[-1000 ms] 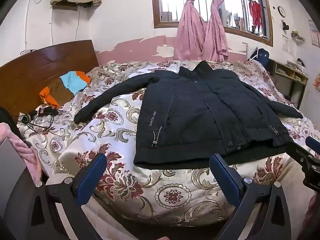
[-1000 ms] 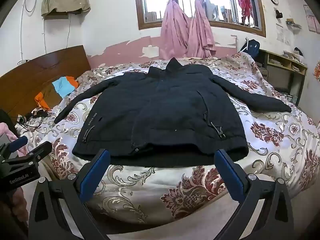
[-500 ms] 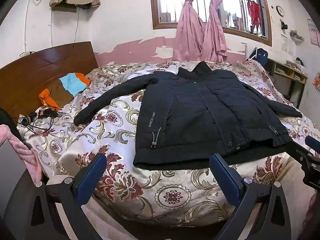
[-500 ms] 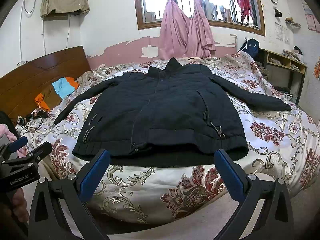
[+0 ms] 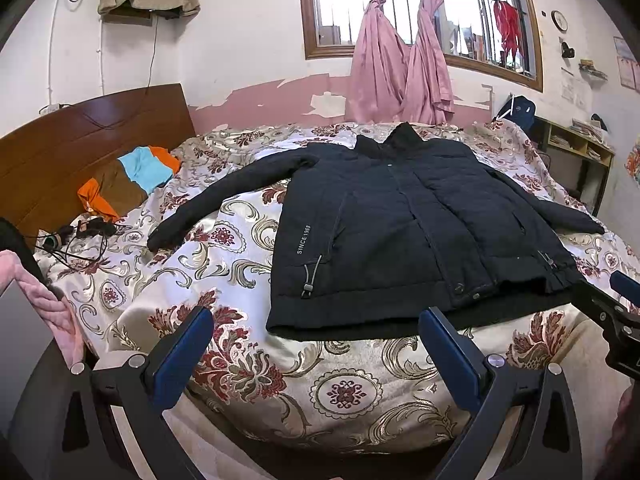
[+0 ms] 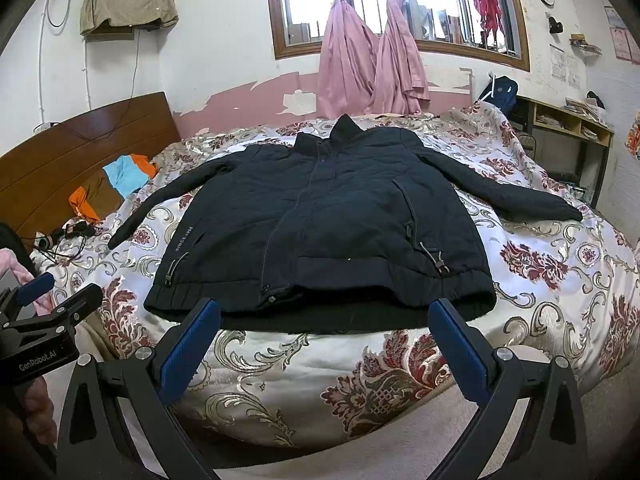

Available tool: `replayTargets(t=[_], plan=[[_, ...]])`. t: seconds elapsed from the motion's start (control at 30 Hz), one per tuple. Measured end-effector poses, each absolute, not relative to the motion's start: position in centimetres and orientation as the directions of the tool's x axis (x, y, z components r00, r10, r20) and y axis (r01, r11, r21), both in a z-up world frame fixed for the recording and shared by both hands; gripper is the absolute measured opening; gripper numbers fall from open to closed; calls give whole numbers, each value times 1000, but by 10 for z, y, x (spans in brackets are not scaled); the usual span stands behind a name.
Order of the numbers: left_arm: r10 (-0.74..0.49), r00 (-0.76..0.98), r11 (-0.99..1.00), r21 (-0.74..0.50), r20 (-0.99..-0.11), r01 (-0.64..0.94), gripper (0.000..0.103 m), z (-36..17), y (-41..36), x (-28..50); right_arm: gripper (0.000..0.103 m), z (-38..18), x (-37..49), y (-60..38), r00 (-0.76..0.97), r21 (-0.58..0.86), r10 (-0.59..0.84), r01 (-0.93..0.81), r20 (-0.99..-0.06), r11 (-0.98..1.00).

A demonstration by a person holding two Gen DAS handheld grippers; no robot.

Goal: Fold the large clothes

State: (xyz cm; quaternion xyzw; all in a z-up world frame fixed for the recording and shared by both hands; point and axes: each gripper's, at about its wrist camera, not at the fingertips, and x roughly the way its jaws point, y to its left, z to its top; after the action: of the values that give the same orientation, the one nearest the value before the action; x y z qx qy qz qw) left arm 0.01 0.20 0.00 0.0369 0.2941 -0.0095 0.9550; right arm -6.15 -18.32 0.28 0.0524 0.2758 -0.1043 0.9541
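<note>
Dark jacket flat on bedspread

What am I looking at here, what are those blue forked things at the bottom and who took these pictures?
A person holds a two-finger gripper in each hand, and each gripper carries a wide-angle camera looking along its fingers. One picture is from the left gripper, the other from the right gripper. Both are open and hold nothing. Ahead, a dark jacket lies flat, front up, sleeves spread, on a bed with a flowered bedspread. Near the wooden headboard lies an orange, brown and blue cloth. Folding has not begun.
</note>
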Motion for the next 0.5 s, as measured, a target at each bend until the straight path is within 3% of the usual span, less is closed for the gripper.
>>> replayTargets(t=[0.5], plan=[[4, 828, 997, 66, -561, 40, 103, 2, 0, 0, 102, 3, -61, -183, 825, 42, -173, 232, -538, 972]])
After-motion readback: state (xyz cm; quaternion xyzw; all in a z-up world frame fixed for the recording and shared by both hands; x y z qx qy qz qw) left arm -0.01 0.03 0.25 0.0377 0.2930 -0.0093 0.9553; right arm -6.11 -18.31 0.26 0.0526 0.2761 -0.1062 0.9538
